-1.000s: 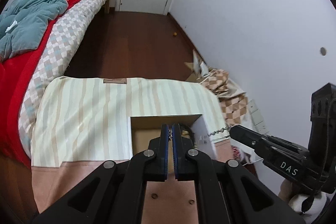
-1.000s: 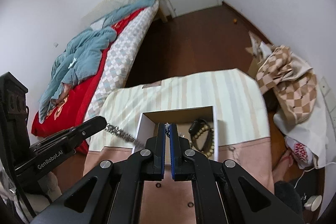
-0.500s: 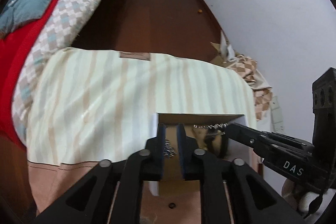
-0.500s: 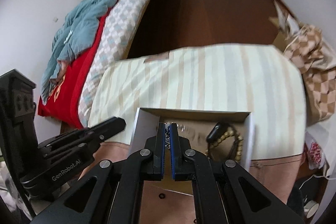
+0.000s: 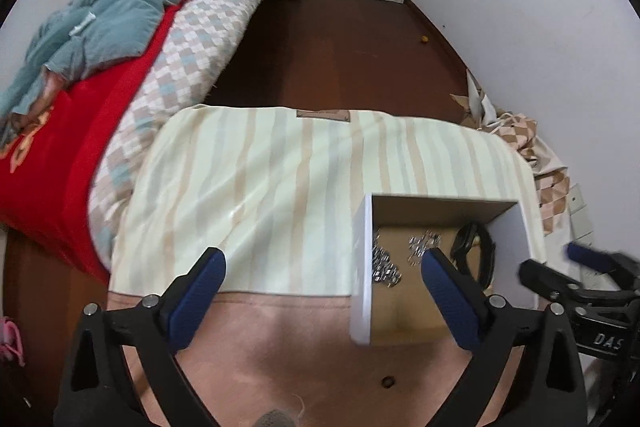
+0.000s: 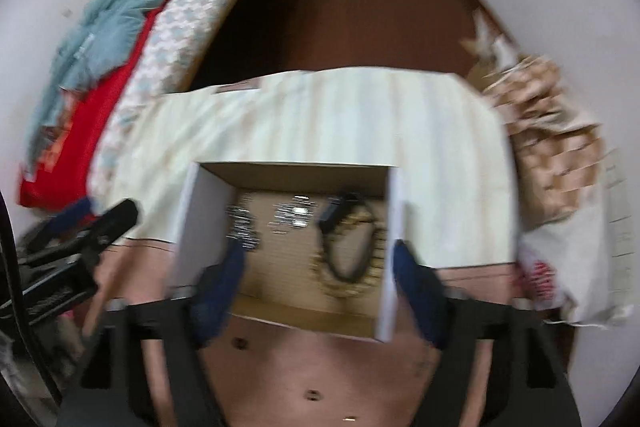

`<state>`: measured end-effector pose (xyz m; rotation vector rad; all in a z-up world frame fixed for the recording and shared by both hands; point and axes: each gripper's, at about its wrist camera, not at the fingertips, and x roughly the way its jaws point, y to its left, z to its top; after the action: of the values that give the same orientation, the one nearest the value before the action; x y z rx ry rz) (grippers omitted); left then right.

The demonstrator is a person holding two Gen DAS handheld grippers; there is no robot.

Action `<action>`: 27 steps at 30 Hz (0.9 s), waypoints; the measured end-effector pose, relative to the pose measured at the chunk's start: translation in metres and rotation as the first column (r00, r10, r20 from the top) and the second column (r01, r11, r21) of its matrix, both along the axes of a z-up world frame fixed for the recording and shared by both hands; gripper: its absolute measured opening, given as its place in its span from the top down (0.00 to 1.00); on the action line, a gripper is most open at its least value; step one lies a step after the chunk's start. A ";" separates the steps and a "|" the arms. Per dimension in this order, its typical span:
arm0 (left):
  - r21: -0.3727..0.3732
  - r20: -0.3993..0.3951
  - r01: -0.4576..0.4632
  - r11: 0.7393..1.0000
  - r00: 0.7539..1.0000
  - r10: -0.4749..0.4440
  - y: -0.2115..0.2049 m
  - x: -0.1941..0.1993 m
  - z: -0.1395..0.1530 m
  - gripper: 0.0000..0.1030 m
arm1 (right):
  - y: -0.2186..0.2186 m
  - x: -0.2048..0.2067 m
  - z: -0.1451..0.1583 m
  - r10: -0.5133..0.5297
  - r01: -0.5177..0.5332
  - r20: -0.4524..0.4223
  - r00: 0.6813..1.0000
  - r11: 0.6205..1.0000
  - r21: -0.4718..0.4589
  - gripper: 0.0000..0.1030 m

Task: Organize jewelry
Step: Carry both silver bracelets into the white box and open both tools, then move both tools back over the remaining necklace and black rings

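Note:
An open cardboard box (image 5: 362,259) with white outer walls sits at the near right of a striped cloth (image 5: 280,163); it also shows in the right wrist view (image 6: 188,227). A silver chain (image 5: 384,263) lies in two heaps on its floor, also seen in the right wrist view (image 6: 294,215). A black band (image 5: 474,247) and a beaded bracelet (image 6: 352,287) lie at its right. My left gripper (image 5: 322,263) is open and empty, over the box's left wall. My right gripper (image 6: 320,259) is open and empty over the box; it also shows in the left wrist view (image 5: 556,267).
The cloth covers a low table with a pink front band (image 5: 280,339). A bed (image 5: 120,59) with red and blue covers stands to the left. Checked fabric and paper (image 5: 532,147) lie by the right wall. Brown floor (image 5: 340,59) runs back to a white door.
Both grippers were shut on the ends of the silver chain above the box. Both have opened wide and the chain now lies in the box. Both grippers have pulled back.

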<state>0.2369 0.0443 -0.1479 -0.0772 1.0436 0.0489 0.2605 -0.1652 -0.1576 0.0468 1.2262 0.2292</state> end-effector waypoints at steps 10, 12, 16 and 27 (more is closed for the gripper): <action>0.063 -0.017 0.007 0.998 1.000 -0.006 -0.017 -0.031 -0.003 0.00 | -0.020 -0.038 0.000 -0.086 0.099 0.085 0.993 0.982 -0.162 0.00; 0.069 -0.003 0.006 0.998 1.000 -0.006 -0.020 -0.036 0.003 0.00 | -0.021 -0.041 0.005 -0.096 0.111 0.098 0.990 0.980 -0.166 0.00; 0.080 0.031 0.005 0.997 0.999 -0.008 -0.024 -0.045 0.019 0.00 | -0.024 -0.053 0.022 -0.104 0.126 0.137 0.985 0.978 -0.168 0.00; 0.075 0.136 0.004 0.997 0.991 -0.014 -0.028 -0.085 0.072 0.00 | -0.023 -0.096 0.080 -0.106 0.147 0.247 0.963 0.977 -0.155 0.00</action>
<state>0.1515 0.0164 -0.0757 -0.0079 0.9044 0.0738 0.1645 -0.1886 -0.0775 -0.0502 0.9961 0.0145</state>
